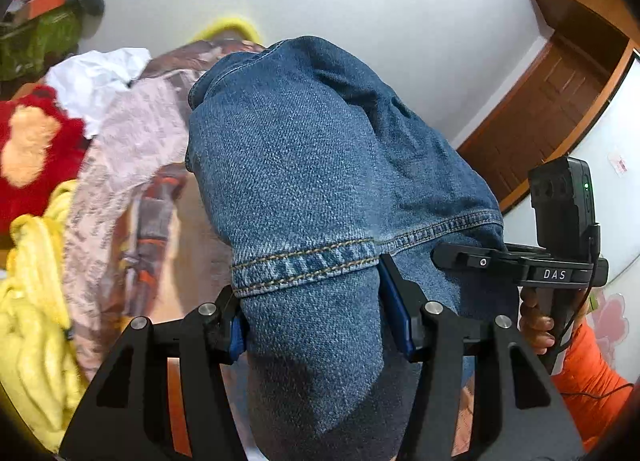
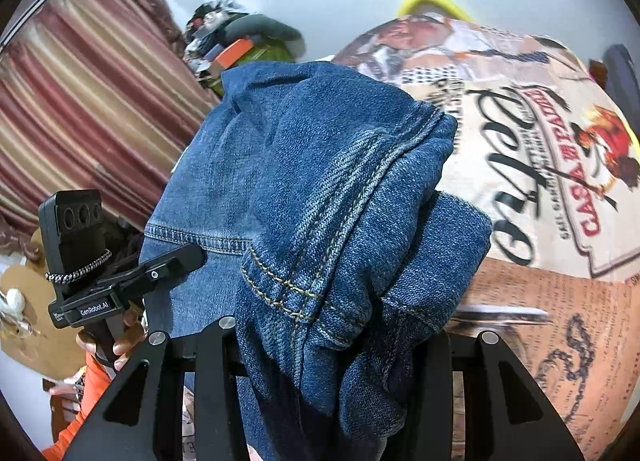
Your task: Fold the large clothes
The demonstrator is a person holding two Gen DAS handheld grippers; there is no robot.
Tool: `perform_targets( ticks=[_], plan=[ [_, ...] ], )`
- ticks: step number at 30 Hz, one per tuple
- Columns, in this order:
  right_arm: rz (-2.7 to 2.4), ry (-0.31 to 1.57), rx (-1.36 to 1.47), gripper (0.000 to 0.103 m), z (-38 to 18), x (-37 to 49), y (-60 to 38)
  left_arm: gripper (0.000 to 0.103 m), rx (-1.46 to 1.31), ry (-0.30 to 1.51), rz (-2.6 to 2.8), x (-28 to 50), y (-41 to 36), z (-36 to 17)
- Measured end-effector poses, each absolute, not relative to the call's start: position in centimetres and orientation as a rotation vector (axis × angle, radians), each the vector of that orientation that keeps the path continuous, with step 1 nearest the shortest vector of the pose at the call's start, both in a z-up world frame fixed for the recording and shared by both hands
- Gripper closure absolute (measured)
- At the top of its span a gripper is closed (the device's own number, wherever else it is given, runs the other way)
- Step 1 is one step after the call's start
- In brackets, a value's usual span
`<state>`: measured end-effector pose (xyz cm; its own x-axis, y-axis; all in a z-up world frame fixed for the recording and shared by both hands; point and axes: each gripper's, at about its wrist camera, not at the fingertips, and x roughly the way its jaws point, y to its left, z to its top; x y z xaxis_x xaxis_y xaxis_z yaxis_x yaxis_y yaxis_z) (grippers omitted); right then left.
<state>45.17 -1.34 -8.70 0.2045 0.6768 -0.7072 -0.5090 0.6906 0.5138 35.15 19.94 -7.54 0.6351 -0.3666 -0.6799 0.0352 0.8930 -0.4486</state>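
A pair of blue denim jeans (image 1: 304, 149) hangs bunched over and between my grippers, lifted above the bed. My left gripper (image 1: 316, 321) is shut on a thick fold of the denim just below a stitched hem, and its blue pads (image 1: 394, 301) press on both sides. My right gripper (image 2: 336, 341) is shut on another bundle of the same jeans (image 2: 312, 165), whose layered seams cover its fingertips. Each view shows the other gripper's handle in a hand (image 1: 536, 325) (image 2: 128, 341) close alongside, at about the same height.
A heap of clothes lies to the left: red plush (image 1: 36, 149), yellow fleece (image 1: 32, 321), white cloth (image 1: 96, 77) and pink patterned fabric (image 1: 132, 149). A printed bedspread (image 2: 560, 189) spreads underneath. A wooden door (image 1: 552, 101) and a striped curtain (image 2: 80, 101) bound the room.
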Motion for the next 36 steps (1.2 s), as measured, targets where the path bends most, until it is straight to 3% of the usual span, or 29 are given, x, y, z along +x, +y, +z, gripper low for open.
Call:
perform_targets(
  ticks=[8, 23, 27, 33, 36],
  plan=[
    [0.89, 1.165, 0.145, 0.062, -11.5, 44.4, 5.6, 0.047, -0.478, 0.899, -0.142, 32.8, 25.7, -10.4],
    [0.894, 1.395, 0.067, 0.062, -24.3, 46.5, 14.4, 0.044, -0.572, 1.053, -0.038, 32.4, 31.8, -22.2],
    [0.896, 1.361, 0.022, 0.052, -24.9, 46.4, 15.0, 0.036, -0.652, 1.041, -0.038, 31.7, 33.0, -24.1],
    [0.854, 1.32, -0.101, 0.032, -24.8, 45.1, 14.4, 0.031, -0.582, 1.035, 0.029, 30.6, 31.9, -23.2],
    [0.847, 1.288, -0.182, 0.032, -23.6, 43.8, 13.8, 0.031, -0.54, 1.038, 0.07, 29.7, 31.3, -21.9]
  ],
)
